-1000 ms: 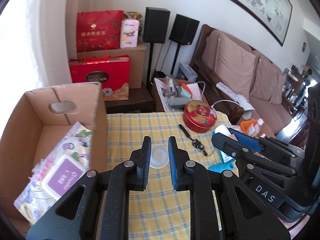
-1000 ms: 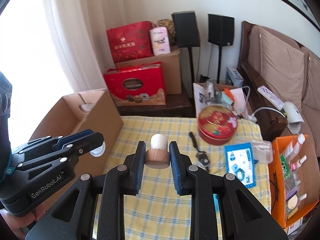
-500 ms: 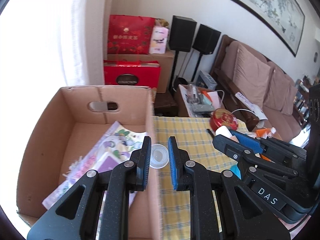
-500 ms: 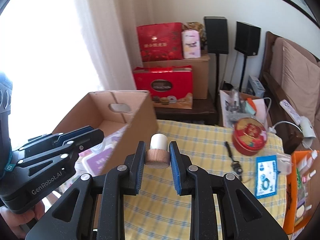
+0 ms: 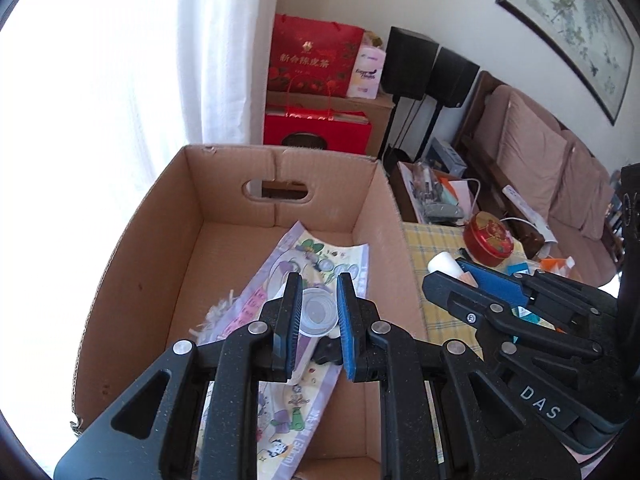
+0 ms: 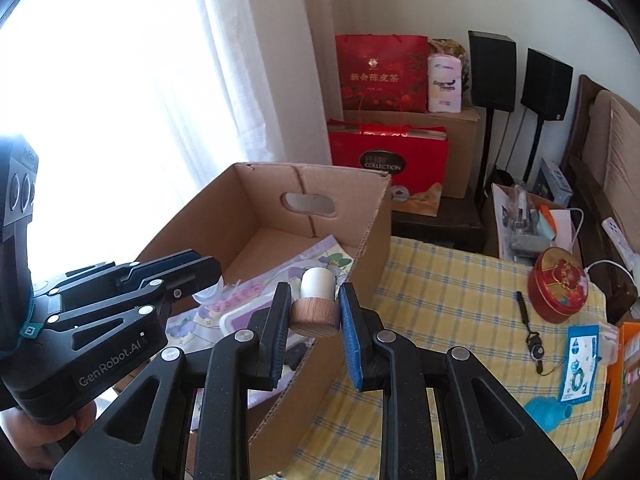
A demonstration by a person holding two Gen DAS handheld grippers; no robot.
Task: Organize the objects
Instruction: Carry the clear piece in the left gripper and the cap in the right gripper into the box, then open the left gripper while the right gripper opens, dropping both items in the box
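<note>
The cardboard box [image 5: 280,208] sits at the left end of the table [image 6: 452,300], with a wipes pack [image 5: 312,264] lying flat inside it. Right of the box, on the table, there's a round tin [image 6: 558,284] at the far side, a lanyard [image 6: 530,332] just in front of it, and a leaflet [image 6: 580,364] nearer the right edge. Behind the table, gift bags [image 6: 384,72] are stacked on a carton, speakers [image 6: 520,72] to their right.
</note>
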